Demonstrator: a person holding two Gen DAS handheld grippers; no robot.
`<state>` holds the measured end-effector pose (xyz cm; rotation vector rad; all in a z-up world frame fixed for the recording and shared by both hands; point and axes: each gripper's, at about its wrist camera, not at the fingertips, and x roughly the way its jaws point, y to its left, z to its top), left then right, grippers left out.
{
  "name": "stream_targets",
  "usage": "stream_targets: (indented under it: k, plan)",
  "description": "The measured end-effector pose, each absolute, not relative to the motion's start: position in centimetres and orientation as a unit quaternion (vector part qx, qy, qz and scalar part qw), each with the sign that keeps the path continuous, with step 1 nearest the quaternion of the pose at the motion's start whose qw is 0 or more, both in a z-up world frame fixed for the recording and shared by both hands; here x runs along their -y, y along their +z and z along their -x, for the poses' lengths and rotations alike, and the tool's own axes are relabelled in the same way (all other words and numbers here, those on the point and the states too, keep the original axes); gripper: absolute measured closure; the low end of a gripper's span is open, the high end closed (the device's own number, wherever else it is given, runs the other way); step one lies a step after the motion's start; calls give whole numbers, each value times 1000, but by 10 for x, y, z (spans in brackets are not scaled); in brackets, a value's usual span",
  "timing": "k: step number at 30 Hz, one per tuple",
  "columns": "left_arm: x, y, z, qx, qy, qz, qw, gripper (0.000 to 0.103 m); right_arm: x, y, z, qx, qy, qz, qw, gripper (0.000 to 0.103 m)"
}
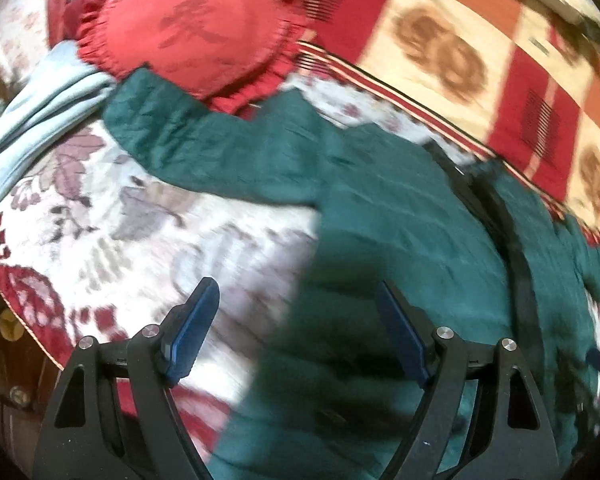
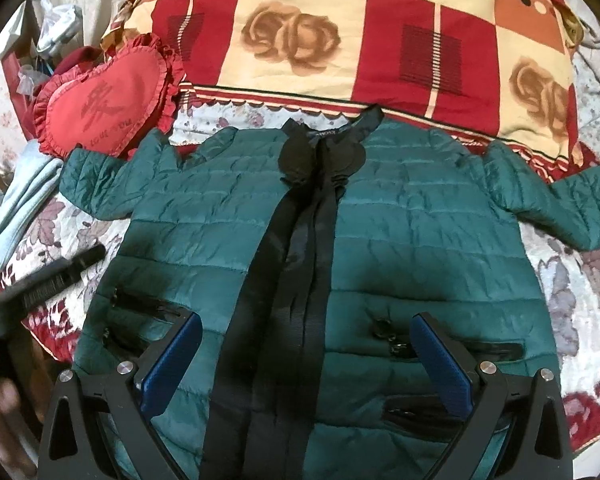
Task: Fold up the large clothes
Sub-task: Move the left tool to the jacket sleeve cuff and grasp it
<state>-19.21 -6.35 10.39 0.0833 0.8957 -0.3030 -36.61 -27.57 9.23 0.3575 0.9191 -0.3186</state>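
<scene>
Fingers of both the left gripper [image 1: 296, 336] and right gripper [image 2: 306, 354] are spread wide, grasping nothing, above the green jacket [image 2: 400, 232] lying flat, front up, sleeves out, on the bed [image 2: 580, 280]; folding looks unstarted, so next comes pinching a sleeve [image 1: 204, 152] or side edge.

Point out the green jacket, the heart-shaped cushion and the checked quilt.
green jacket [image 2: 420, 216]: right wrist view, chest panel.
heart-shaped cushion [image 2: 104, 108]: right wrist view, red face.
checked quilt [image 2: 384, 64]: right wrist view, red square.
</scene>
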Motion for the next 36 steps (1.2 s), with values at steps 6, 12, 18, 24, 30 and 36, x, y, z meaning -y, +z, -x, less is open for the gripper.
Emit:
stream_targets:
  k: [6,12,18,24,30,36]
  plan:
    - [26,104,133,-438,-88,-26,894,22,279,91,360,-438,-146,-177,869,0]
    - [-17,97,66,-434,-27,-2,901,22,277,83,354,-446,-131,-189,865,0]
    - [-48,73,-1,-446,30,16,895,22,270,81,350,-451,-115,-176,867,0]
    - [-70,66,-52,-427,67,29,901,22,276,74,347,-454,-77,-213,862,0]
    - [-73,59,-91,-424,79,28,902,22,286,68,345,-442,-49,-259,857,0]
    - [-64,53,-113,-410,87,4,908,22,288,65,341,-458,-51,-250,851,0]
